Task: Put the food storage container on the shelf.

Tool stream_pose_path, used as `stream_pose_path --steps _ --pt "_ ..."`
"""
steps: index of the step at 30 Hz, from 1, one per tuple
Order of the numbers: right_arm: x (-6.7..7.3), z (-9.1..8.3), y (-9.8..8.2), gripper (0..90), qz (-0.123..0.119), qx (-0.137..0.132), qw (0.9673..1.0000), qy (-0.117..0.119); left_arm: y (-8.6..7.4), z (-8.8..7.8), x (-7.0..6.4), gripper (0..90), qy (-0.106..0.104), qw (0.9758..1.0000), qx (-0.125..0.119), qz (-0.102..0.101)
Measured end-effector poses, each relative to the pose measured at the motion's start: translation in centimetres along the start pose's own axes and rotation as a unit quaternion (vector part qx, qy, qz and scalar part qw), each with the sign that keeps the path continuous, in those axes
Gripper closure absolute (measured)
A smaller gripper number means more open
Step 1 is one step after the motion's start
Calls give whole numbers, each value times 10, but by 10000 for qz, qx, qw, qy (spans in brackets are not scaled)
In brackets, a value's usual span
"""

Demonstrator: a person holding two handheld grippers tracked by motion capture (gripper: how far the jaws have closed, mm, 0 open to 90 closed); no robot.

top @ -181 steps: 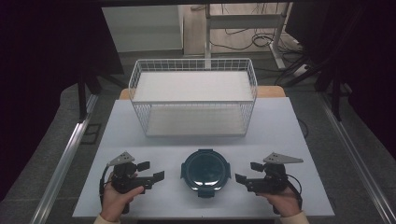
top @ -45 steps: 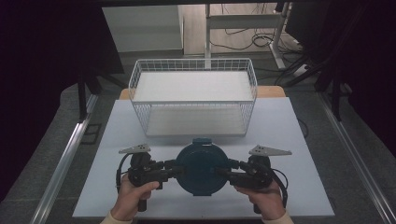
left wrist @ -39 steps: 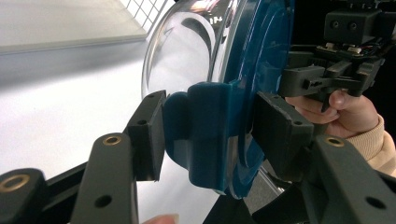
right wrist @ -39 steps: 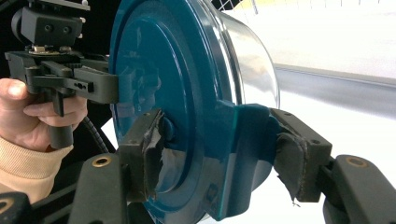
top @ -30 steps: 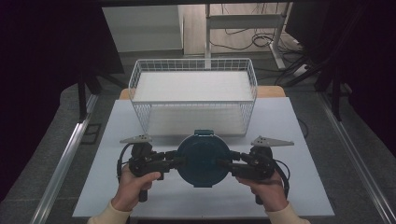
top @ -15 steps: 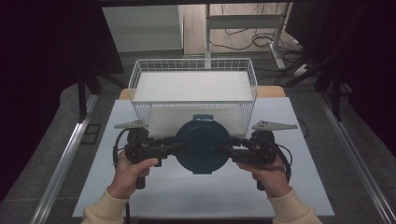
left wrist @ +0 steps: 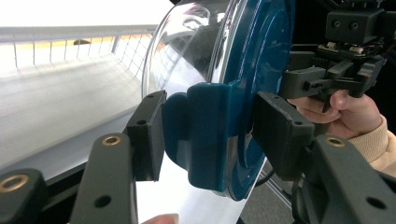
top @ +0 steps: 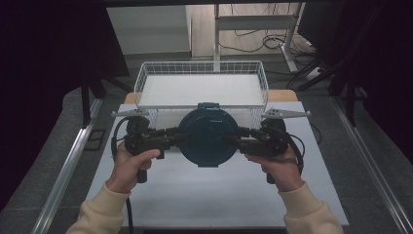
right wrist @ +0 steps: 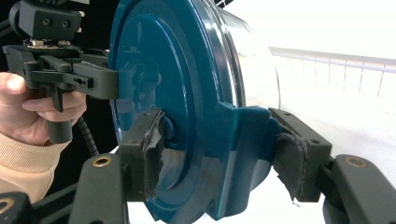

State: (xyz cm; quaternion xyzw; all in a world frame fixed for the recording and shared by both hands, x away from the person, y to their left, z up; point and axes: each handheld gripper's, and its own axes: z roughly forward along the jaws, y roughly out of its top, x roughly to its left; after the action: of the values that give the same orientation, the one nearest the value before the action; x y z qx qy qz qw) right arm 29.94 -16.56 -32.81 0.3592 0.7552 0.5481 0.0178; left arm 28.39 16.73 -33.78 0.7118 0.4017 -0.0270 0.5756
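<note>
Now, quick notes:
Lid (top: pixel 208 136): round, teal, clear dome; held off the table (top: pixel 204 195), just before the basket (top: pixel 200 87).
Left gripper (top: pixel 171 137): jaws clamped on lid's left clip.
Right gripper (top: pixel 238 138): jaws clamped on lid's right clip.
Left gripper view: pads (left wrist: pixel 148 135) squeeze the clip, lid on edge.
Basket: white wire, behind lid.

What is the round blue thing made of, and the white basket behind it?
The round blue lid looks like glossy teal plastic: smooth with bright reflections. Its see-through dome could be clear plastic or glass. The basket looks like thin white-coated metal wire, an open grid.
</note>
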Motion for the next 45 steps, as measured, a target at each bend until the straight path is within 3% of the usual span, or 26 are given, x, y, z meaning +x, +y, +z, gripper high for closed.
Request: stream_pose_path --steps 11,45 --pt "0 4 23 381 -147 -28 9999 1 18 -5 3 461 34 9999 -92 83" --pt "-35 30 94 381 -169 -25 9998 86 95 1 35 460 184 9996 -63 214"
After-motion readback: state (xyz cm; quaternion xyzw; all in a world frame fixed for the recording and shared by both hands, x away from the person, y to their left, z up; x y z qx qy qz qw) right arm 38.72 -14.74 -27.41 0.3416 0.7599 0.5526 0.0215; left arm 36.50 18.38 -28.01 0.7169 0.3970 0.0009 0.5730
